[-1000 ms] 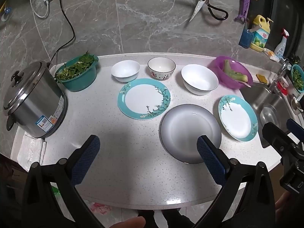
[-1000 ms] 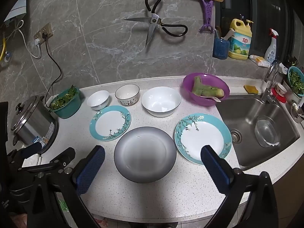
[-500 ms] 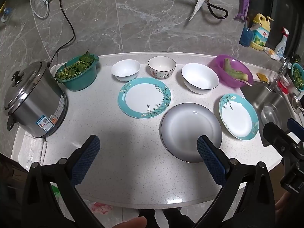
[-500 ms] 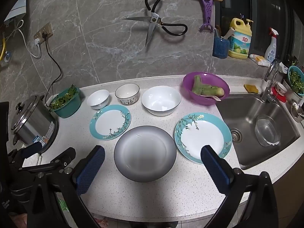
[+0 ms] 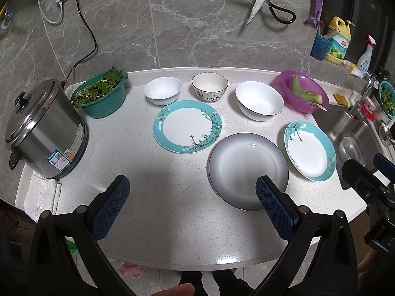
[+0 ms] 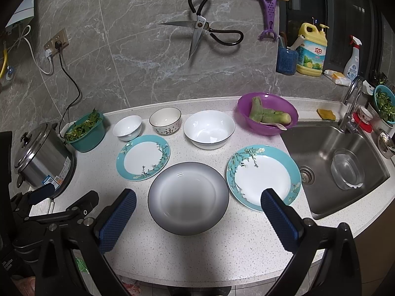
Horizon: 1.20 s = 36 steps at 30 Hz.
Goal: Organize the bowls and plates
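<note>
On the white counter [image 5: 153, 197] lie a grey plate [image 5: 246, 167] [image 6: 187, 194], a teal-rimmed flowered plate [image 5: 187, 125] [image 6: 143, 156] to its left and a second one [image 5: 309, 150] [image 6: 263, 175] to its right. Behind them stand a small white bowl [image 5: 163, 93] [image 6: 127, 127], a patterned bowl [image 5: 209, 90] [image 6: 165, 123] and a large white bowl [image 5: 259, 103] [image 6: 209, 132]. My left gripper [image 5: 191, 197] hovers open over the counter's front, its right finger over the grey plate's near edge. My right gripper [image 6: 197, 208] is open, straddling the grey plate from above. Both hold nothing.
A steel rice cooker [image 5: 42, 133] and a teal basin of greens [image 5: 101, 96] stand at the left. A purple bowl with cut vegetable [image 6: 267, 116] sits by the sink [image 6: 345, 162], which holds a glass bowl. Scissors [image 6: 205, 32] hang on the wall.
Both views have shifted only slightly; the dishes stay where they were and both grippers remain open.
</note>
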{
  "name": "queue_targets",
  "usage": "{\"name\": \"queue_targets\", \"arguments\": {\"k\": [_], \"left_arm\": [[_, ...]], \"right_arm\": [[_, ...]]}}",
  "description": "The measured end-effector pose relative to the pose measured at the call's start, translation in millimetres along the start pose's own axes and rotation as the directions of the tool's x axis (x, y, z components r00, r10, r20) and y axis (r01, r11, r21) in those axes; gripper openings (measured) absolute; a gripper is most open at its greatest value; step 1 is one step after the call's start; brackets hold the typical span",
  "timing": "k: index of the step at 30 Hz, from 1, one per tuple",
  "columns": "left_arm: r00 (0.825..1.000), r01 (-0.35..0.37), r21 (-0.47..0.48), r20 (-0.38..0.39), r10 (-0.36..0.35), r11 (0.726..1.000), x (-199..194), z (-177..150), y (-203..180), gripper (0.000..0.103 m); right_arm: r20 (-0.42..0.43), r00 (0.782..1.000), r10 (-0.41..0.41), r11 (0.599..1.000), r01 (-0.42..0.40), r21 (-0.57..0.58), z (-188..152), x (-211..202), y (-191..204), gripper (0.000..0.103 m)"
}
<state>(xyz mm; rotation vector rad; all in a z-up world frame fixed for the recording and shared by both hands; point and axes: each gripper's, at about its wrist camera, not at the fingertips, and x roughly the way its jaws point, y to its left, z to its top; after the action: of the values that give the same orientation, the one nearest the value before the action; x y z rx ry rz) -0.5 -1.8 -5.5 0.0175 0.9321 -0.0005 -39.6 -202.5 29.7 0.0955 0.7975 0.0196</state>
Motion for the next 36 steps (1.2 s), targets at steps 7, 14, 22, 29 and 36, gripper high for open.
{"name": "queue_targets", "arguments": {"k": [7,14,22,29,36], "left_arm": [[1.000,0.000,0.000,-0.001,0.000,1.000,0.4,-0.2,-0.3,0.103],[1.000,-0.001,0.001,-0.002,0.001,1.000,-0.7,0.5,-0.2,0.103],[1.000,-0.003,0.001,-0.001,0.003,1.000,-3.9,1.7,0.3,0.103],[1.000,-0.002,0.000,-0.002,0.002,1.000,-2.8,-4.3,-0.4,0.103],[1.000,-0.003,0.001,-0.003,0.003,1.000,-4.9,-2.3,0.2,0.103]], "right_arm": [[-0.001,1.000,-0.001,1.000,0.001,0.001,1.1,0.1,1.0,0.103],[-0.002,1.000,-0.001,1.000,0.001,0.000,1.7,0.3,1.2,0.103],[-0.003,1.000,-0.001,1.000,0.001,0.000,1.8,0.9,1.9,0.103],[-0.004,1.000,-0.001,1.000,0.001,0.000,1.3,1.5,1.7,0.103],[-0.007,1.000,-0.001,1.000,0.001,-0.002,0.3,2.2,2.8,0.103]]}}
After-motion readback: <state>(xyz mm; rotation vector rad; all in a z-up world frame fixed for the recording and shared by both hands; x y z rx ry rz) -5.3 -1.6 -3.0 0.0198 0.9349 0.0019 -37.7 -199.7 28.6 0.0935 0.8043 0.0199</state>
